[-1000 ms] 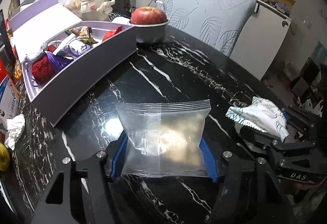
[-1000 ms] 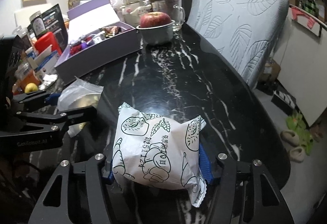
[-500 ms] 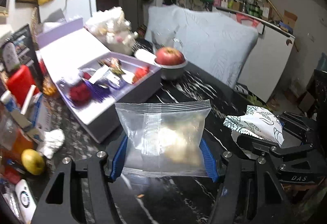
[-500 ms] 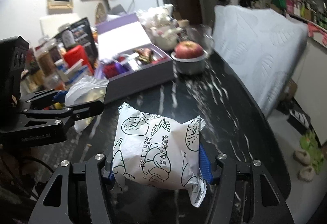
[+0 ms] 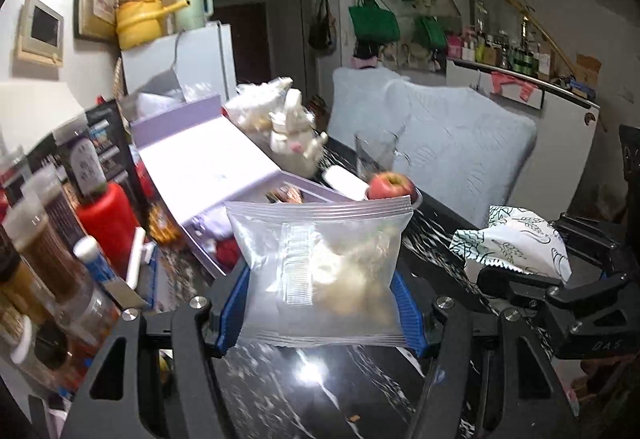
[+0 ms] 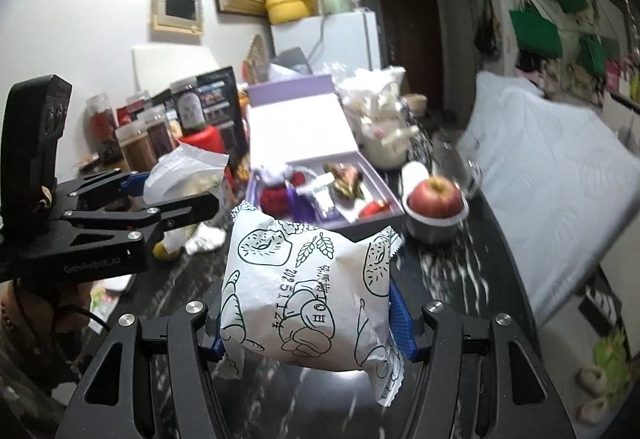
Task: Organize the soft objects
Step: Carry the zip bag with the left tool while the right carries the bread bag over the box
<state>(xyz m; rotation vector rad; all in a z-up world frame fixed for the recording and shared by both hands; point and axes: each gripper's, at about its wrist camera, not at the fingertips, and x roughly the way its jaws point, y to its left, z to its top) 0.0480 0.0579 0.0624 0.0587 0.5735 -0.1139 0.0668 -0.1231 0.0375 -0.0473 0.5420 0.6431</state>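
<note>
i have both packets off the counter now; a second ago they lay low over the black marble, and since then both views have swung up to take in the room, so the pick-up is done and i judge the carry to the purple box has begun; nearest me, the left claw (image 5: 320, 303) is clamped on the clear zip bag (image 5: 322, 271), its blue pads pressing both side edges, the bag upright with pale lumpy contents in its lower half; the right claw (image 6: 306, 313) grips the white printed bun packet (image 6: 306, 295) the same way, squeezed at its sides and bulging upward; each claw shows in the other's view, side by side and apart, neither load touching the other; both point forward and slightly down toward the purple box (image 6: 320, 195), level with each other; the counter (image 5: 304, 395) gleams below the bag; the purple box lies just beyond the packets, lid thrown back, its tray already holding small red and purple items; right of the box an apple (image 6: 436, 195) sits in a metal bowl (image 6: 434, 229); left of the box stand jars and a red canister (image 5: 106, 219); well behind the box stands a white fridge (image 6: 340, 39); the tray looks crowded, so placing will call for care.
</note>
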